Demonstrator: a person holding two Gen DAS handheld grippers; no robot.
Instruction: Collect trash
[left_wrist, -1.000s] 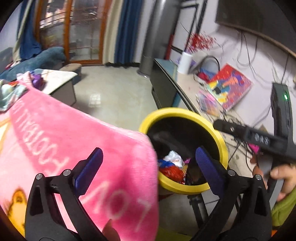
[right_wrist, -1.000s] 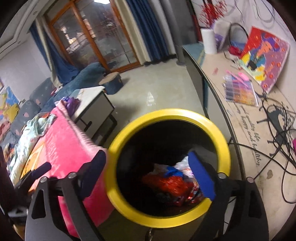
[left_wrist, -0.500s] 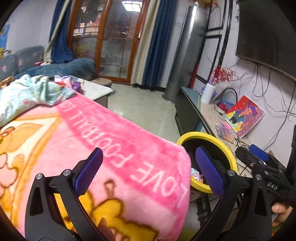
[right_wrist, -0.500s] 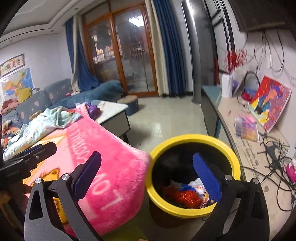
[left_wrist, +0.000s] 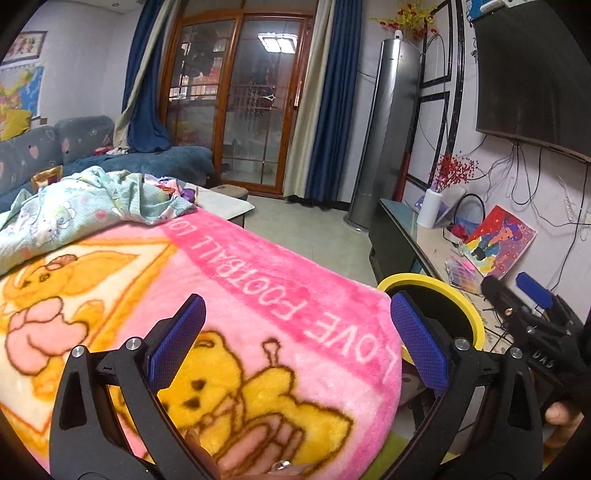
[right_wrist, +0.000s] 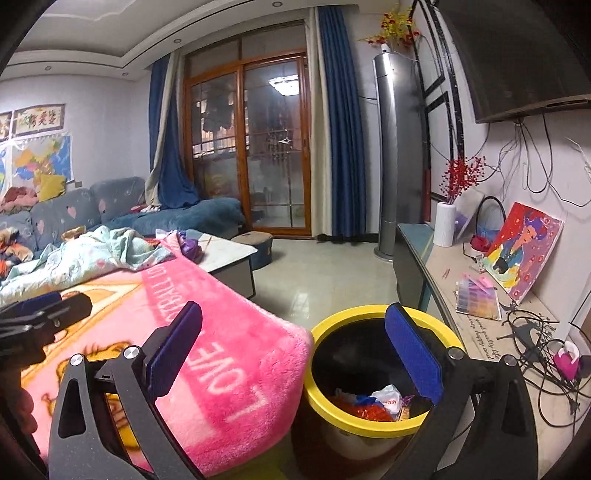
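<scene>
A yellow-rimmed trash bin (right_wrist: 369, 430) stands on the floor beside a pink blanket (right_wrist: 236, 354). Crumpled wrappers (right_wrist: 373, 404), red, white and blue, lie inside it. In the left wrist view only part of the bin's rim (left_wrist: 467, 302) shows past the blanket (left_wrist: 258, 295). My right gripper (right_wrist: 293, 354) is open and empty, raised above the bin's left side. My left gripper (left_wrist: 297, 343) is open and empty, above the blanket's cartoon print. The right gripper also shows at the right edge of the left wrist view (left_wrist: 528, 306).
A crumpled light-blue quilt (left_wrist: 85, 206) lies on the blanket's far end. A low cabinet (right_wrist: 491, 332) on the right holds cables, a painting (right_wrist: 524, 251) and a white vase (right_wrist: 445, 225). A white coffee table (right_wrist: 229, 258), a sofa and open tiled floor lie ahead.
Both grippers have pulled up and back from the bin. The views tilted up from the bin's inside to the room. Both stayed open and empty.
</scene>
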